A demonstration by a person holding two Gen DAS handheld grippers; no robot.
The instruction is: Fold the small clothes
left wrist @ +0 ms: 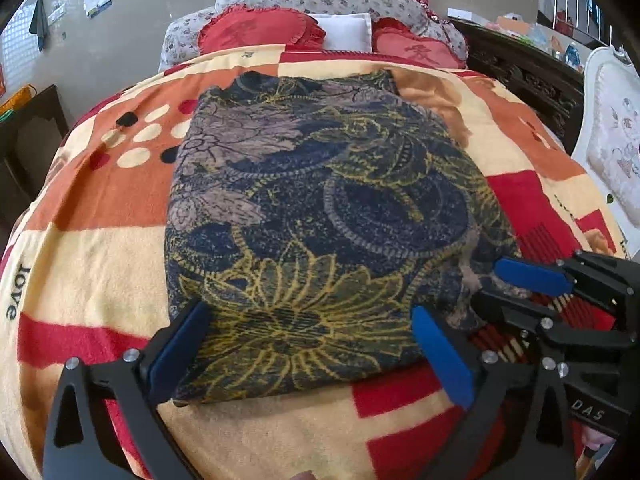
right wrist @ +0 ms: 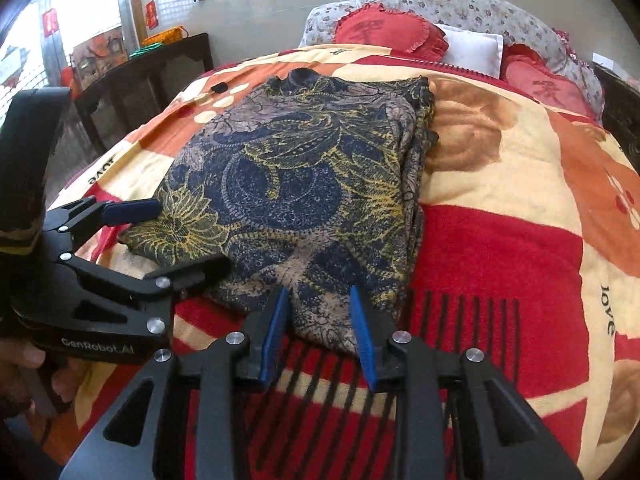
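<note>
A dark blue garment (left wrist: 316,216) with yellow and grey flower print lies folded into a long rectangle on the bed; it also shows in the right wrist view (right wrist: 304,184). My left gripper (left wrist: 312,344) is open wide, its blue pads straddling the garment's near left corner. My right gripper (right wrist: 320,320) has its blue pads partly closed around the garment's near right corner, with cloth bunched between them. The right gripper shows in the left wrist view (left wrist: 516,284) at the right, and the left gripper shows in the right wrist view (right wrist: 168,236) at the left.
The bed is covered by a red, orange and cream blanket (left wrist: 100,248). Red heart cushions (left wrist: 260,32) and a white pillow (left wrist: 344,30) lie at the head. A dark wooden table (right wrist: 148,76) stands left of the bed, a white chair (left wrist: 612,132) right.
</note>
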